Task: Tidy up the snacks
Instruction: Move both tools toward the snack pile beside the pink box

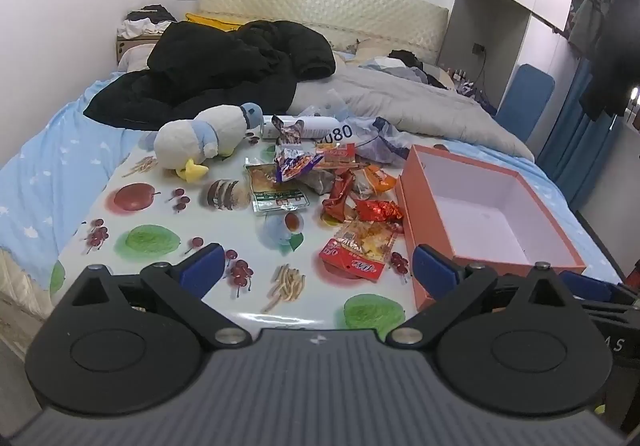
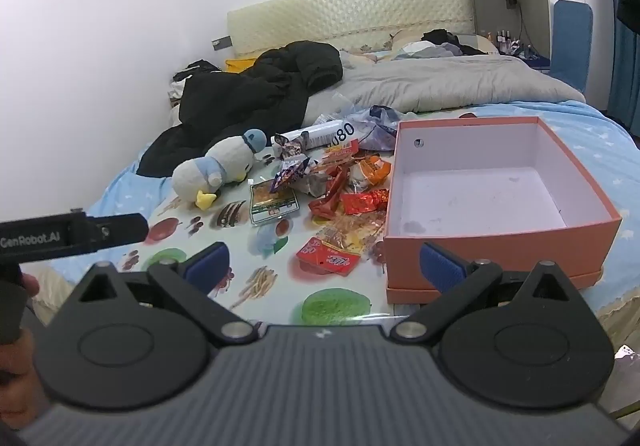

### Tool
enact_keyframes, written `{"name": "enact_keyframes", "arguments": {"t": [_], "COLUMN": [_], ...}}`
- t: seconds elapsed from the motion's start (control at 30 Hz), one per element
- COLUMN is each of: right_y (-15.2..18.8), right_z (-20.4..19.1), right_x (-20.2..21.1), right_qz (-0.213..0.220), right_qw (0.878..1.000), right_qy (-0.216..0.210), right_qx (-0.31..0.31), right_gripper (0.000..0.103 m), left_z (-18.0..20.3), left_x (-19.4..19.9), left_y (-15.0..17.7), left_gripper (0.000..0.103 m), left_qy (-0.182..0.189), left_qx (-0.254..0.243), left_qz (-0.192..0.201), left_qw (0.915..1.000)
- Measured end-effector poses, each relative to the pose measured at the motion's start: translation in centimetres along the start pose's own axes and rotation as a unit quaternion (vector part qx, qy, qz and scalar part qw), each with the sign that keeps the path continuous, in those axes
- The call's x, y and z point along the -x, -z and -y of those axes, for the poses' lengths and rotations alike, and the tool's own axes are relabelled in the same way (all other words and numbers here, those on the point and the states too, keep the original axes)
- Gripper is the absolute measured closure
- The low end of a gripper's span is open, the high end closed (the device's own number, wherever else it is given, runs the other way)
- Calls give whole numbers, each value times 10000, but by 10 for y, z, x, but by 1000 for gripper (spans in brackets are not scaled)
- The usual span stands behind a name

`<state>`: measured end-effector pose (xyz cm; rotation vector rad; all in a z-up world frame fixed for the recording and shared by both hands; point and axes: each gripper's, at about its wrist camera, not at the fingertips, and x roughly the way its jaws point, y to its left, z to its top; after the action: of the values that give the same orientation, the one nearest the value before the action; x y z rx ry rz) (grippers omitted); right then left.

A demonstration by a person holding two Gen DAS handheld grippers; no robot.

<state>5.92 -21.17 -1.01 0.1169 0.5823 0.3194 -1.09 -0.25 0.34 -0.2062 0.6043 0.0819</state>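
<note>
- Both tools, left tool (image 1: 316, 266) and right tool (image 2: 324, 266), hover spread wide, holding nothing.
- Snack packets (image 1: 352, 198) lie heaped just left of the orange box (image 1: 496, 266).
- Box is empty; sorting looks unstarted, every packet remains.

From both wrist views I get even, cool indoor light with no harsh shadows. The glossy fruit-print table cover (image 1: 160, 214) carries a pale sheen along its near edge, just in front of my gripper housing. Objects on the cover throw only soft, faint shadows. The white wall behind the headboard (image 2: 348, 12) falls off to grey toward the frame corners, where vignetting darkens everything. Fisheye bending curves the mattress edges on either side of the cover. Snack wrappers (image 1: 352, 198) at its middle look slightly soft, print barely readable.
</note>
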Motion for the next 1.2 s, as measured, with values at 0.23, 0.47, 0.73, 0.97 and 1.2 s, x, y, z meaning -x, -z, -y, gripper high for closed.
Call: {"name": "enact_keyframes", "arguments": {"t": [0.23,0.47,0.73,0.97,1.2], "right_y": [4,8,6,6,7], "right_z": [-1,2,2,2,3], "right_x": [-2,-2,-1,-1,-1], "right_qz": [13,22,69,23,21], "right_qw": [10000,10000,9999,10000,10000], "right_qy": [27,75,56,36,42], "right_qx": [9,-30,-84,-59,-62], "right_gripper": [0,0,0,0,0], "left_z": [0,6,4,2,-1], "left_x": [-11,-12,-5,-4,-3], "left_y": [6,5,4,2,2], "left_gripper": [1,1,1,1,1], "left_qy": [30,47,-126,-170,-243], "left_qx": [-6,-126,-125,-88,-57], "left_qz": [-90,-88,-19,-12,-46], "left_qw": [10000,9999,9998,9998,9997]}}
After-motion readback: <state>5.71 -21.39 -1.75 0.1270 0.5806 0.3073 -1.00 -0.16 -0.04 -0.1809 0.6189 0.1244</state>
